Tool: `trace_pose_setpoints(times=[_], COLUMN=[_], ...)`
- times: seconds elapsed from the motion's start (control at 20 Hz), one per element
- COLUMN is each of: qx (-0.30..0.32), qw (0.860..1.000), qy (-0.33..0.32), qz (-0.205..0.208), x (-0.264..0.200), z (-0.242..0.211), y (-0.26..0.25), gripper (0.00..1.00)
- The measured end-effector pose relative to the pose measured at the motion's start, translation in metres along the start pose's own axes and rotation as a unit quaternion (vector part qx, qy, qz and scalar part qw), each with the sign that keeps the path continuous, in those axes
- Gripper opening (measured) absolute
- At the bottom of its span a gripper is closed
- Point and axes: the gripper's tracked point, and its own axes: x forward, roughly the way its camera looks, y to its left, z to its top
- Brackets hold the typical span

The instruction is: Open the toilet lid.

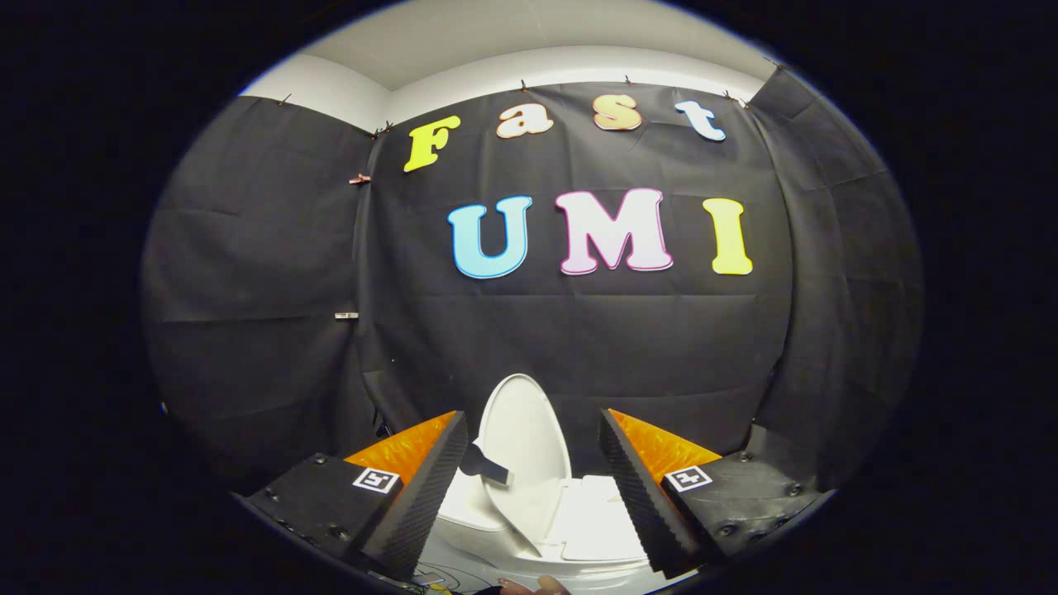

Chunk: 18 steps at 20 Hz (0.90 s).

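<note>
Lid (pixel 522 446) stands raised, leaning back toward the wall at the rear edge of the toilet (pixel 579 529), so we judge it opened. We hold our gripper (pixel 533 487) fingers wide apart, gripping nothing, the lid beyond them.

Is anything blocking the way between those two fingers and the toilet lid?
Nothing visible does. The gripper is open, its fingers apart, and the white toilet lid stands raised in the gap just beyond them, against the black cloth wall.
</note>
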Motion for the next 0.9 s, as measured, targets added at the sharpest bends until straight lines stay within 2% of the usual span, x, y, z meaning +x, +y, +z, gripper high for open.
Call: trace_pose_setpoints(times=[0.25, 0.6, 0.9], qx=[0.01, -0.004, 0.013], qw=[0.999, 0.998, 0.997], qy=[-0.034, -0.037, -0.058], qz=[-0.022, -0.056, -0.05], x=[-0.049, -0.108, -0.148], z=[0.04, 0.057, 0.071], y=[-0.037, -0.08, -0.09], gripper=[1.0, 1.0, 1.0])
